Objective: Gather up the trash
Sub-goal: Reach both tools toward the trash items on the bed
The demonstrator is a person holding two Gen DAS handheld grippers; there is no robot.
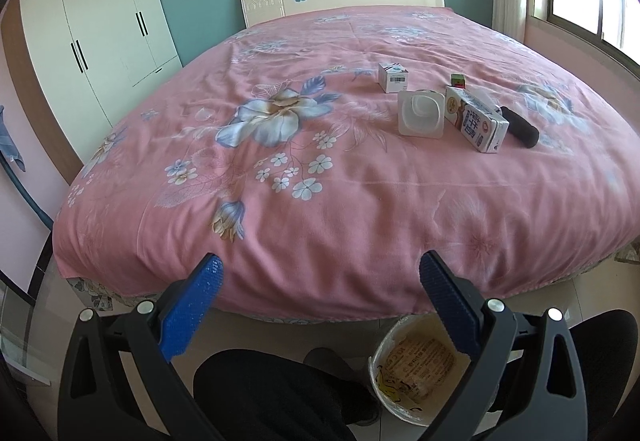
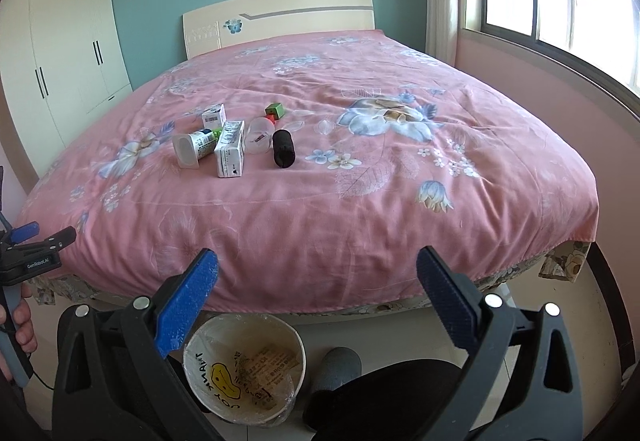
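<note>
At the foot of a pink floral bed, I hold both grippers spread wide and empty, with the trash well out of reach.

My left gripper [image 1: 320, 281] and right gripper [image 2: 318, 275] hover over the near edge of the bed [image 2: 360, 241], each pinching nothing. The litter sits clustered mid-mattress: a milk carton [image 2: 230, 151], a white yogurt cup [image 2: 194, 149] on its side, a small white box [image 2: 213, 115], a clear plastic cup [image 2: 261, 137], a black cylinder [image 2: 283, 153] and a green cube [image 2: 274, 109]. A lined bin [image 2: 244, 365] stands on the floor below me. I judge that the crowding invites knocking neighbours, the cylinder may roll on the soft quilt, and a squeezed cup could slip and miss the bin.
</note>
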